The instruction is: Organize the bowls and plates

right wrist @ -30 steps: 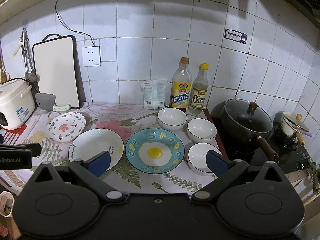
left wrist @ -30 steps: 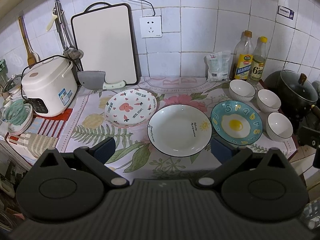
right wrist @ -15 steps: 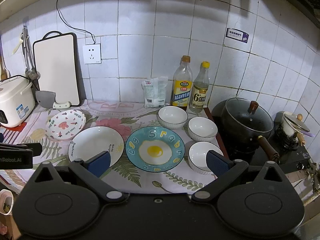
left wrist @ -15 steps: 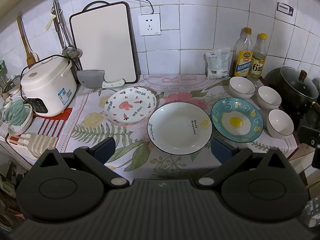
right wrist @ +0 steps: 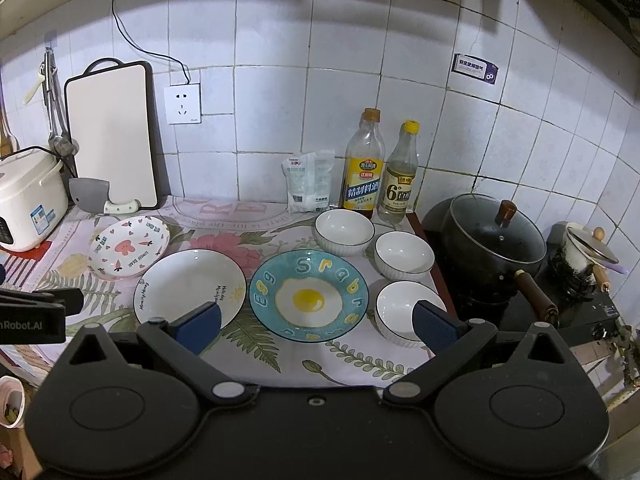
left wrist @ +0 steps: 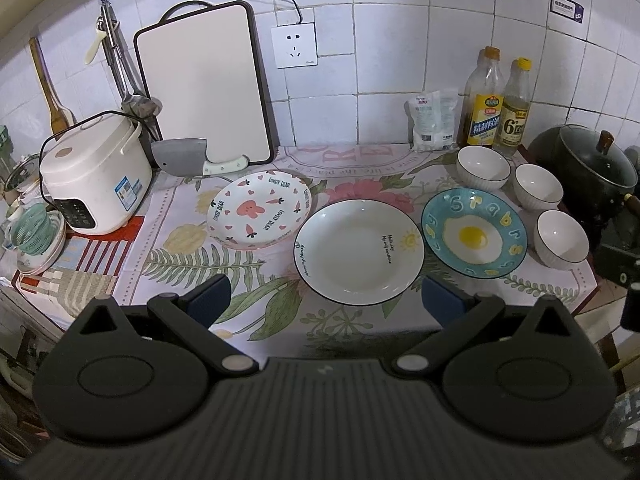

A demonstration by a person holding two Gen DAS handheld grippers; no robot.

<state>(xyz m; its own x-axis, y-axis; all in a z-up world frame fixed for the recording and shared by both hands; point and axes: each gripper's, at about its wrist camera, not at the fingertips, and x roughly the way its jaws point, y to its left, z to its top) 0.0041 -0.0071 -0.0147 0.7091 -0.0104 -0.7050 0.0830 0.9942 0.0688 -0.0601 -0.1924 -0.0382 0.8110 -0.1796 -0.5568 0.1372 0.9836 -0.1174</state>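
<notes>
Both tools have drifted only slightly since a second ago: in the left wrist view the dishes sit a touch lower and closer, and in the right wrist view they have slid a little upward; nothing on the surface [left wrist: 192, 240] has been moved.

The left tool [left wrist: 326, 300] hangs above the near edge of the surface, fingers spread wide and empty. Straight ahead of it, just beyond the fingertips, lies the white plate [left wrist: 359, 251]. Ahead and to its left is the pink bunny plate [left wrist: 259, 209], its rim overlapping or just touching the white one. Ahead to the right is the blue egg plate [left wrist: 474, 233], close beside the white plate.

The right tool [right wrist: 318, 322] is likewise spread wide with nothing between its fingers. The blue egg plate [right wrist: 308, 295] lies directly ahead of it, between the two fingertips. The white plate [right wrist: 189, 285] sits by its left finger, and the nearest of the three white bowls [right wrist: 404, 308] sits partly behind its right finger. The other two bowls [right wrist: 404, 255] stand farther ahead, near the two bottles [right wrist: 362, 168].
</notes>
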